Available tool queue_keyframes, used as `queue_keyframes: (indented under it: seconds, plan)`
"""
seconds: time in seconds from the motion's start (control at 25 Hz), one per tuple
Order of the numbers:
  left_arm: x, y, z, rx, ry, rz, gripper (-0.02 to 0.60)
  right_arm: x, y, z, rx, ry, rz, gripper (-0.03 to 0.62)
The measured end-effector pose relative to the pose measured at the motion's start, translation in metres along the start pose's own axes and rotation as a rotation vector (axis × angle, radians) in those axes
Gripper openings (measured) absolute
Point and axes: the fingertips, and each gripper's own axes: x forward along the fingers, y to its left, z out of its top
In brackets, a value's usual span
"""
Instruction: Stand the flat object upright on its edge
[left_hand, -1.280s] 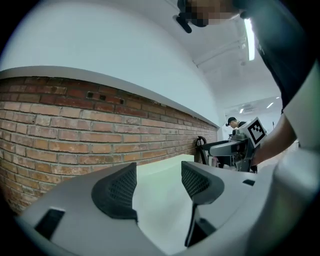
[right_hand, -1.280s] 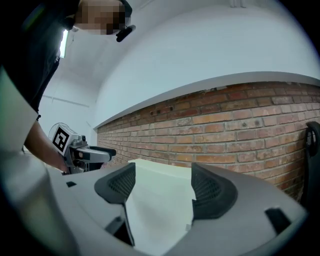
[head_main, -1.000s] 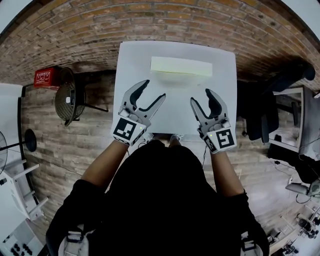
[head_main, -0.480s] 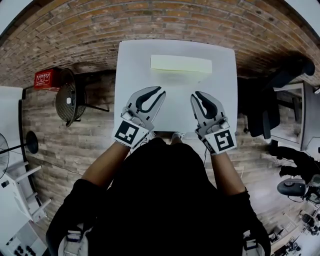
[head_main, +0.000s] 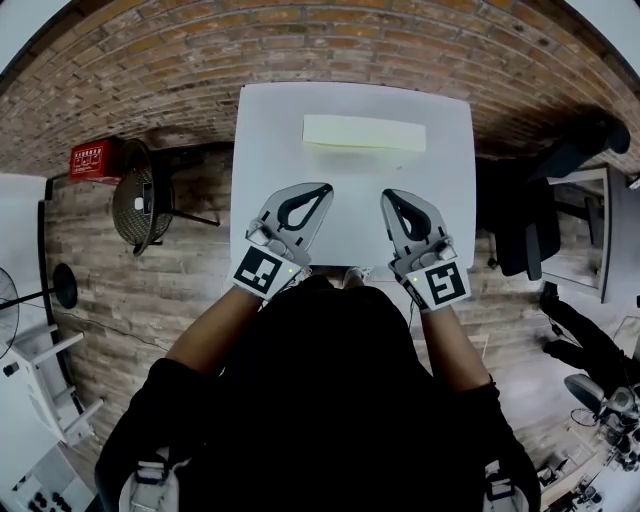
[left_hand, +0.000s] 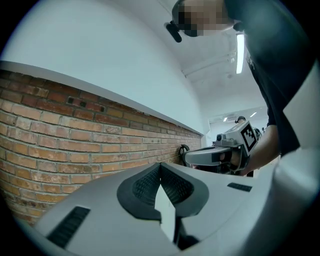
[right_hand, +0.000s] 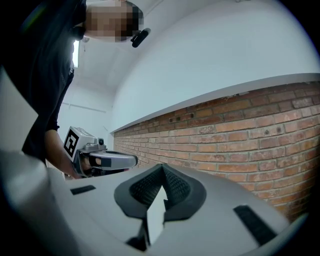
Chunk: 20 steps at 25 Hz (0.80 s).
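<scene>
The flat object (head_main: 364, 133), a pale yellow slab, lies flat near the far edge of the white table (head_main: 270, 130). My left gripper (head_main: 324, 187) hovers over the table's near half, well short of the slab. Its jaws have closed until the tips touch, with nothing between them (left_hand: 160, 164). My right gripper (head_main: 386, 193) is level with it a little to the right. It is also shut and empty (right_hand: 162, 166). Each gripper view shows the other gripper off to the side, and neither shows the slab.
A brick floor (head_main: 180, 270) surrounds the table. At left stand a round mesh seat (head_main: 135, 200) and a red box (head_main: 93, 156). A black office chair (head_main: 535, 225) is close to the table's right edge. The person's body covers the table's near edge.
Both grippers went from wide open to shut, with nothing taken hold of. They stayed over the near half of the table. The slab has not moved.
</scene>
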Motion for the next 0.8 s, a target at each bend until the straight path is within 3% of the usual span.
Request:
queue_keyframes:
  seconds: [0.8]
  plan:
    - [0.003, 0.005, -0.005, 0.008, 0.0, 0.007, 0.018, 0.003, -0.011, -0.005, 0.001, 0.014, -0.03, 0.006]
